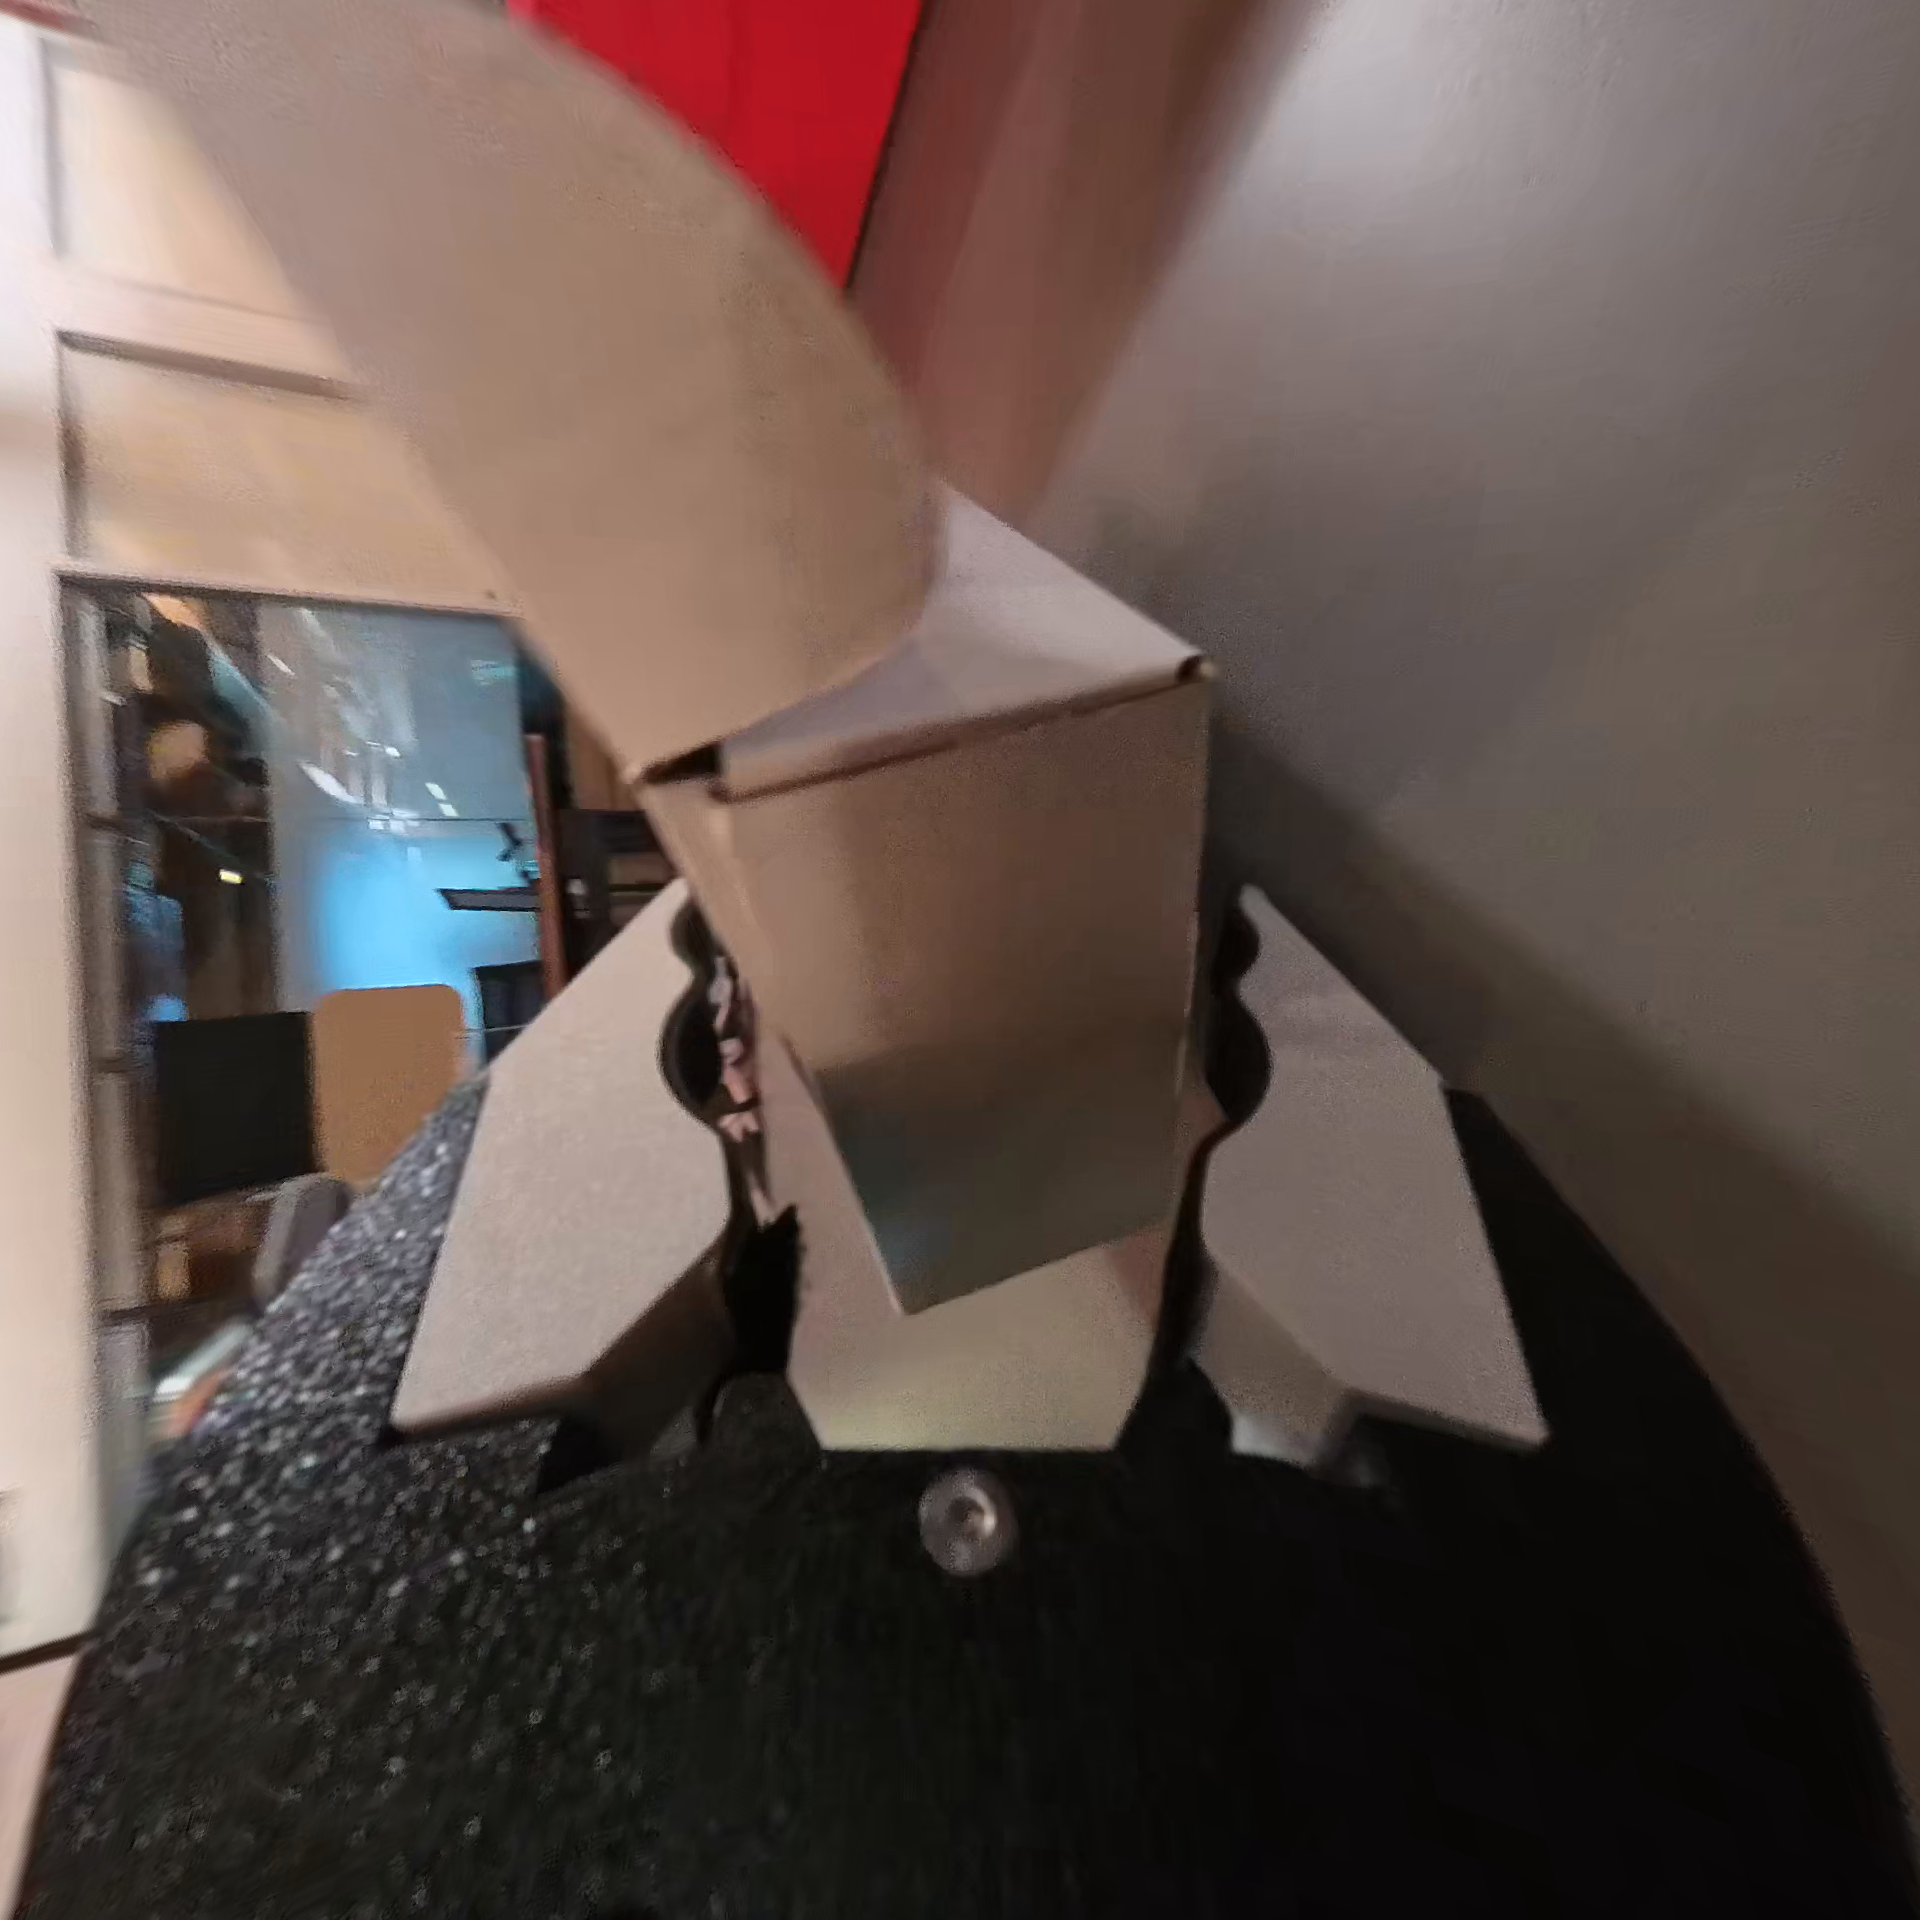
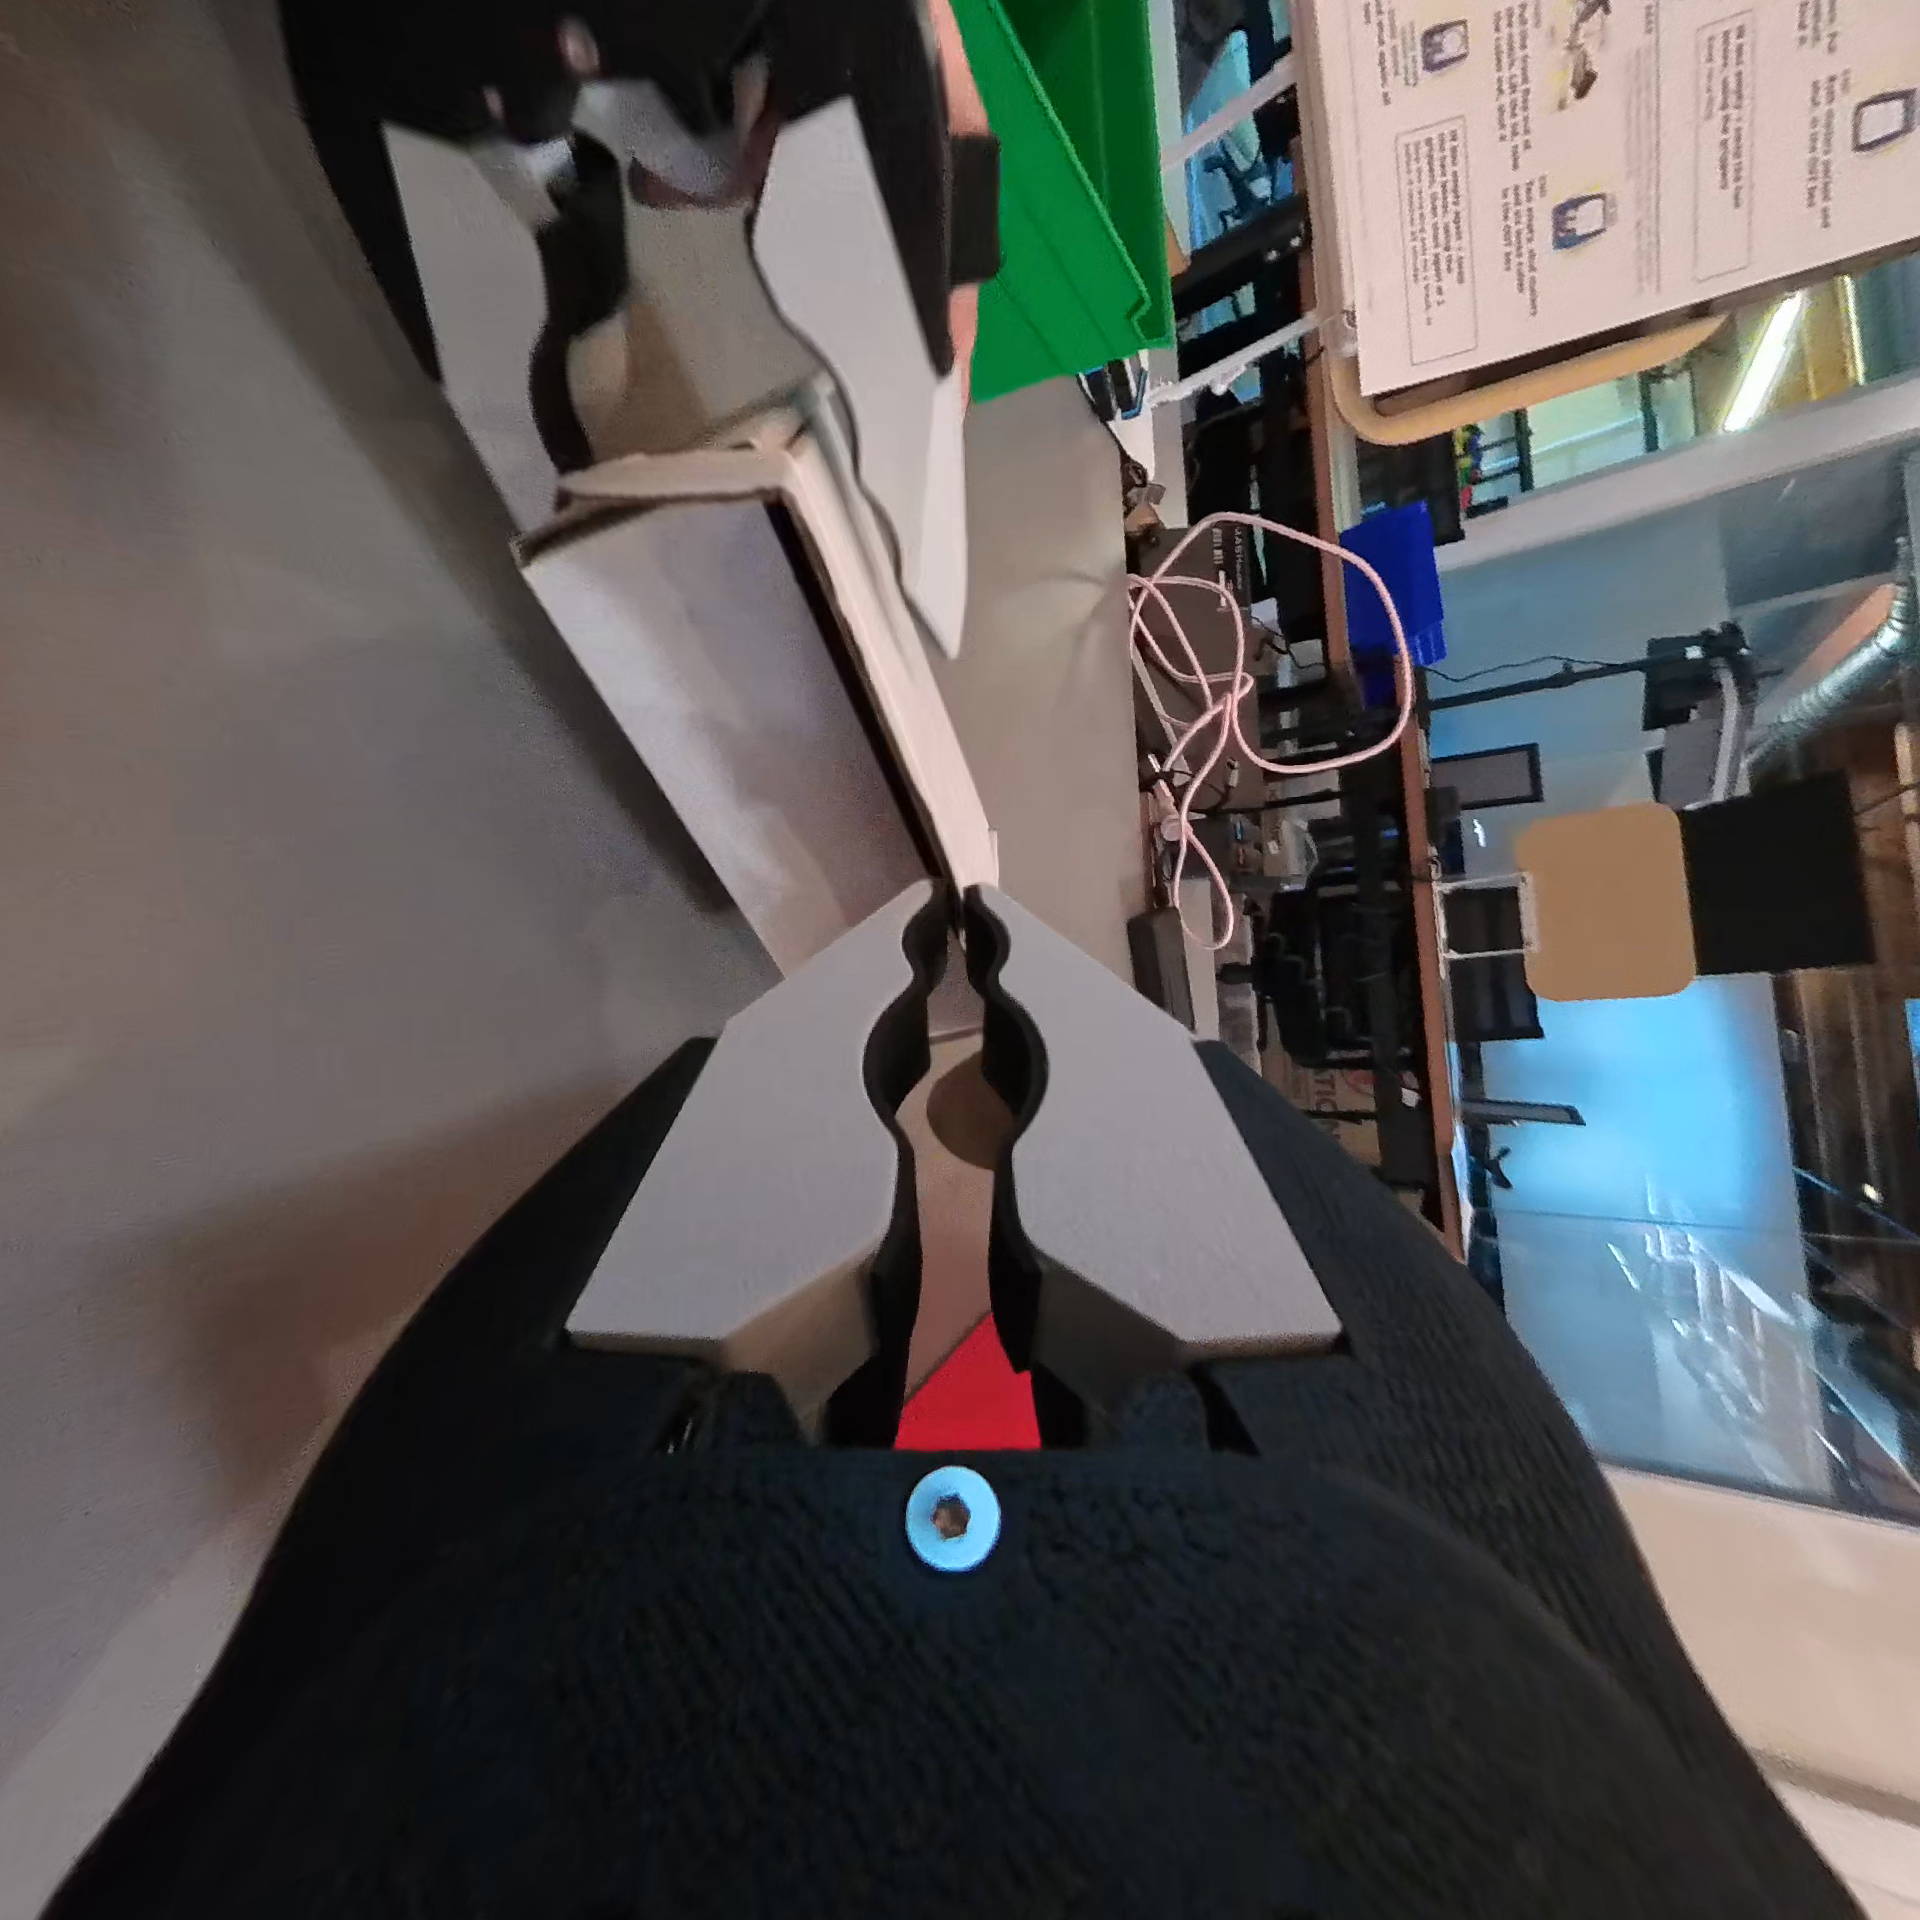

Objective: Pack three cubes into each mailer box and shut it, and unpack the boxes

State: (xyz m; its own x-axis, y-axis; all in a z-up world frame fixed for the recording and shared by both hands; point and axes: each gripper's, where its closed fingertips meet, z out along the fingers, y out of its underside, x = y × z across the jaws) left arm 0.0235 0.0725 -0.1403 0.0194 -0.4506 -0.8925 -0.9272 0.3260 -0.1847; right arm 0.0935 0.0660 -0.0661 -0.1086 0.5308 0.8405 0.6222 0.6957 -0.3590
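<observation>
1. Right tongs [image 2: 956, 920]: closed to a thin slit, tips pinched on the near corner of the lid [image 2: 883, 665] of a cardboard mailer box [image 2: 707, 675].
2. Left tongs [image 1: 961, 904]: spread wide, with the same box standing between the two fingers. Pads close beside its side walls, pressure on them not plain.
3. Mailer box: off to the left of the right tongs, lying along the grey counter [image 2: 260, 727], its far end inside the left tongs. Dark gap between lid and body, so not shut. Contents hidden.
4. Seen from the left wrist: lid swung up and away as a broad, blurred tan sheet towards the upper left.
5. Beyond the box, on the counter: a red bin [image 1: 748, 104] in the left wrist view, a green bin [image 2: 1060, 208] in the right wrist view.
6. Further off: a looped pink cable [image 2: 1299, 644] at the counter's edge, a blue bin [image 2: 1392, 592] behind it, and a printed instruction sheet [image 2: 1558, 156] propped above.
</observation>
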